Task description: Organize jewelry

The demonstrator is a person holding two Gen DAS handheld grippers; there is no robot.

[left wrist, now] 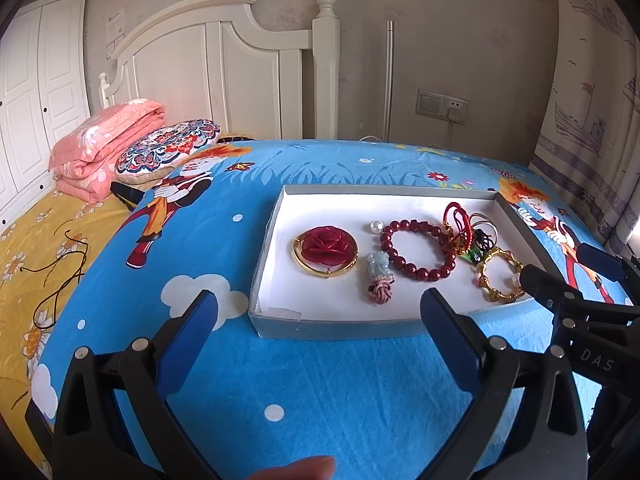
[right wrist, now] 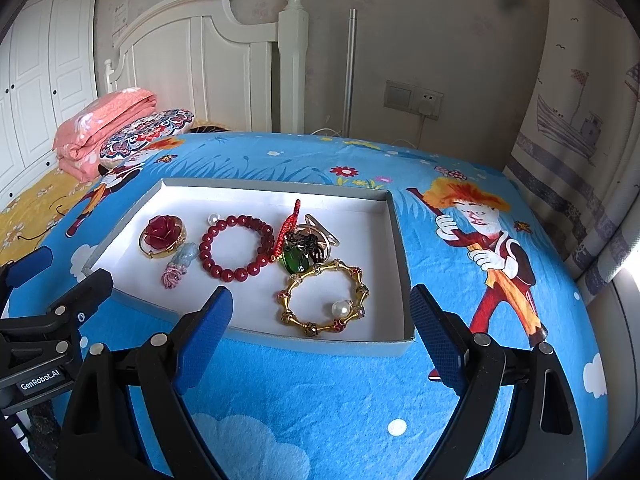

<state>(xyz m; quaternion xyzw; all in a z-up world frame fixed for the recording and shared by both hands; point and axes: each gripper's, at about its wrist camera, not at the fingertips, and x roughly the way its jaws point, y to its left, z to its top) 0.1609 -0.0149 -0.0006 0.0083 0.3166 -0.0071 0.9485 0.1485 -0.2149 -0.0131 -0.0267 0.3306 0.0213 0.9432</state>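
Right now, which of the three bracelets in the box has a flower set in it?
The plain gold bangle at the left end, ringing a red rose. The others are red beads and jointed gold links.

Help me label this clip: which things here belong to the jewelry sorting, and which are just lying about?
Job:
white tray
rose brooch
red bead bracelet
gold bangle
green pendant tangle
knotted charm

Lying about:
pink quilt
patterned cushion
brown cord
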